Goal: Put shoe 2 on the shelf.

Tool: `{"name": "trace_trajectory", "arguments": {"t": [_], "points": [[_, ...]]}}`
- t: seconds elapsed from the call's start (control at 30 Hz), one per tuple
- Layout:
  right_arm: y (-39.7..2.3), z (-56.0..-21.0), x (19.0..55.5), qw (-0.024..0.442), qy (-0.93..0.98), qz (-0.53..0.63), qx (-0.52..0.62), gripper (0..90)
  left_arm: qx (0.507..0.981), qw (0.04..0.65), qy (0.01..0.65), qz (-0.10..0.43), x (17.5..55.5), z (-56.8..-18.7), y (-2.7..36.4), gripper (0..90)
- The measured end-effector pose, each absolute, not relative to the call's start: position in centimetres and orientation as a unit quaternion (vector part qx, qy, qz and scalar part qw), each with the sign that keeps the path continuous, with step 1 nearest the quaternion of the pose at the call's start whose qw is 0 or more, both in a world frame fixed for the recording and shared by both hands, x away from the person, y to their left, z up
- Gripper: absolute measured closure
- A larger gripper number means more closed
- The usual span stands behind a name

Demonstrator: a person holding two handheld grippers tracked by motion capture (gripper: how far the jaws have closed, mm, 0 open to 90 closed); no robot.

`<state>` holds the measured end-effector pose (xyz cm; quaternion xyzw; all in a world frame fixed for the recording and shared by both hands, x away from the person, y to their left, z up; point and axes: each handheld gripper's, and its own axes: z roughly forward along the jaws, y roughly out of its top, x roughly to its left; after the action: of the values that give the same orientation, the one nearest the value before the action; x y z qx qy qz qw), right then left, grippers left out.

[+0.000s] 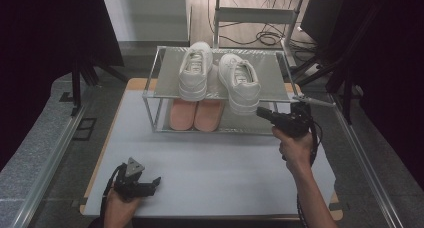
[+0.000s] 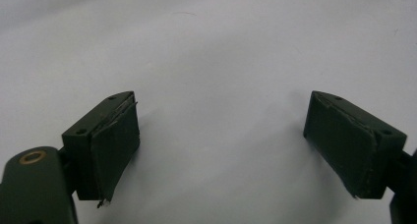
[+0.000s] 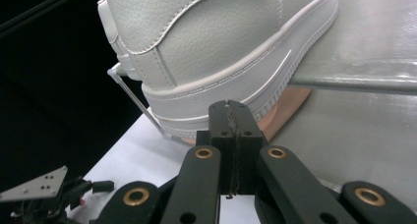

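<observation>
Two white sneakers stand on the top shelf of a metal rack, the left one straight and the right one with its heel over the front edge. A pair of pink slippers lies on the lower shelf. My right gripper is held just below and in front of the right sneaker's heel. In the right gripper view its jaws are pressed together with nothing between them, close under the heel of the sneaker. My left gripper rests low at the table's near left, its jaws wide apart over bare tabletop.
The white table top stretches between the rack and the front edge. Dark frame posts and a slanted rod stand to the right of the rack. Cables lie on the floor behind it. The left gripper appears far off in the right gripper view.
</observation>
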<state>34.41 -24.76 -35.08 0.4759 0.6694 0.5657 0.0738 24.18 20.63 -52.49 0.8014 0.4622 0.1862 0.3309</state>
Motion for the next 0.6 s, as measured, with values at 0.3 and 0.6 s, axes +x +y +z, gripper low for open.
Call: {"name": "trace_trajectory", "arguments": {"t": [0.3,0.6], "points": [[-22.3,-35.5,35.9,0.076,0.661,0.568,0.485,89.6,0.802,0.331,0.462,0.187,24.2,-52.5,20.6,13.8],[-20.8,-35.7,37.1,0.077,0.659,0.567,0.488,89.6,0.802,0.33,0.461,0.186,24.2,-52.5,20.6,13.8]]}}
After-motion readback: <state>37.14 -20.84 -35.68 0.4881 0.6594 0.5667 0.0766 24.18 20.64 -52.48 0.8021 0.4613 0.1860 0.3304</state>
